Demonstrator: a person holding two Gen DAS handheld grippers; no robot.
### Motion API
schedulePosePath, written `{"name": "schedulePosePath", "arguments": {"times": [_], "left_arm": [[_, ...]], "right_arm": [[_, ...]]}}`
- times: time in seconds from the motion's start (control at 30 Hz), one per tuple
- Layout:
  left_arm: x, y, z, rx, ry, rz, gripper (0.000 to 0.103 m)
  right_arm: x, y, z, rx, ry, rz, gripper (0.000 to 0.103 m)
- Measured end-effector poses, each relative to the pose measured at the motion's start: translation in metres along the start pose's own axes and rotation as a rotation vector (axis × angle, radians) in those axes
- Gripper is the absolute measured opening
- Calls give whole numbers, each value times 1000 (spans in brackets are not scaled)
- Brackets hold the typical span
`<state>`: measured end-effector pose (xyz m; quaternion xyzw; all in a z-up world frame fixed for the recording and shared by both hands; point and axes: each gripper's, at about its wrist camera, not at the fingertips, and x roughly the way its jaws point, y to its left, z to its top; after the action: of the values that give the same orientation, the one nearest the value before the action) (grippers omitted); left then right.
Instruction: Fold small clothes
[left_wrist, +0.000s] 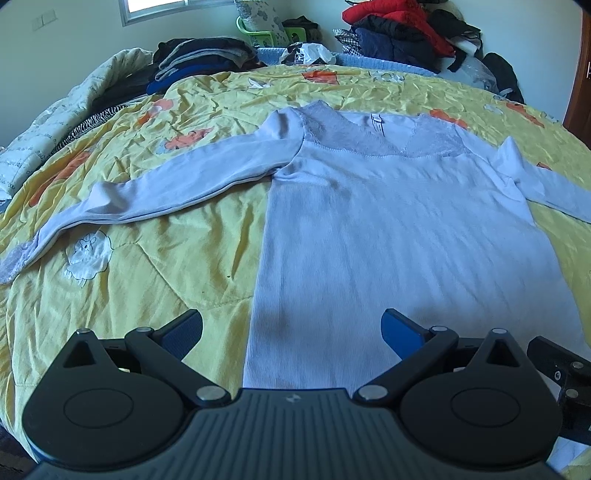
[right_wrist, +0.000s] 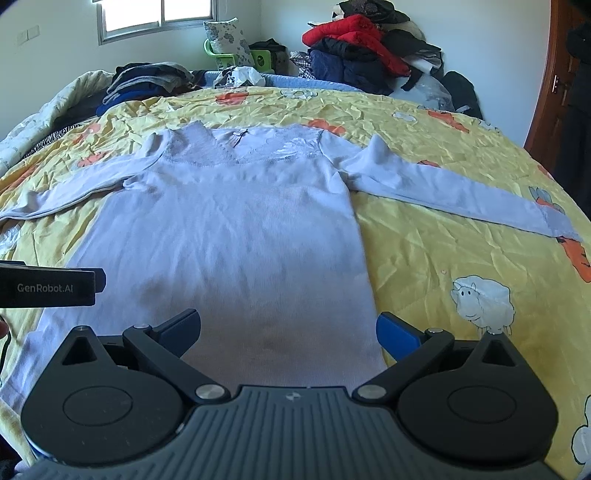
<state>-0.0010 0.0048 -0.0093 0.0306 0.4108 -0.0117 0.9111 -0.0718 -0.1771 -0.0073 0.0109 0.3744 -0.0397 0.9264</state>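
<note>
A pale lilac long-sleeved top (left_wrist: 388, 229) lies flat and face up on the yellow bed cover, lace neckline far from me, both sleeves spread out to the sides. It also shows in the right wrist view (right_wrist: 236, 236). My left gripper (left_wrist: 291, 328) is open and empty over the hem's left side. My right gripper (right_wrist: 288, 328) is open and empty over the hem's right side. The left sleeve (left_wrist: 155, 184) runs out to the left, the right sleeve (right_wrist: 454, 195) to the right.
The yellow bed cover (right_wrist: 443, 295) has sheep and orange prints. Folded dark clothes (left_wrist: 199, 59) are stacked at the far left, next to a quilted blanket (left_wrist: 55, 122). A heap of red and dark jackets (right_wrist: 354, 48) stands at the far right. The left gripper's body (right_wrist: 48, 288) shows at the right view's left edge.
</note>
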Motion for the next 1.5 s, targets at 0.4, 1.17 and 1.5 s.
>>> {"name": "schedulePosePath", "arguments": {"times": [0.4,1.17,1.5], "left_arm": [[1,-1,-1,1,1,0,103],[4,-4,-2,16,-2,3,103],[9,-17,12,42,-9,-9,103]], "right_arm": [[0,-1,0,1,0,1,102],[2,-6,0,43,-2,15,102],[9,-11,5,61,-6,26,102]]}}
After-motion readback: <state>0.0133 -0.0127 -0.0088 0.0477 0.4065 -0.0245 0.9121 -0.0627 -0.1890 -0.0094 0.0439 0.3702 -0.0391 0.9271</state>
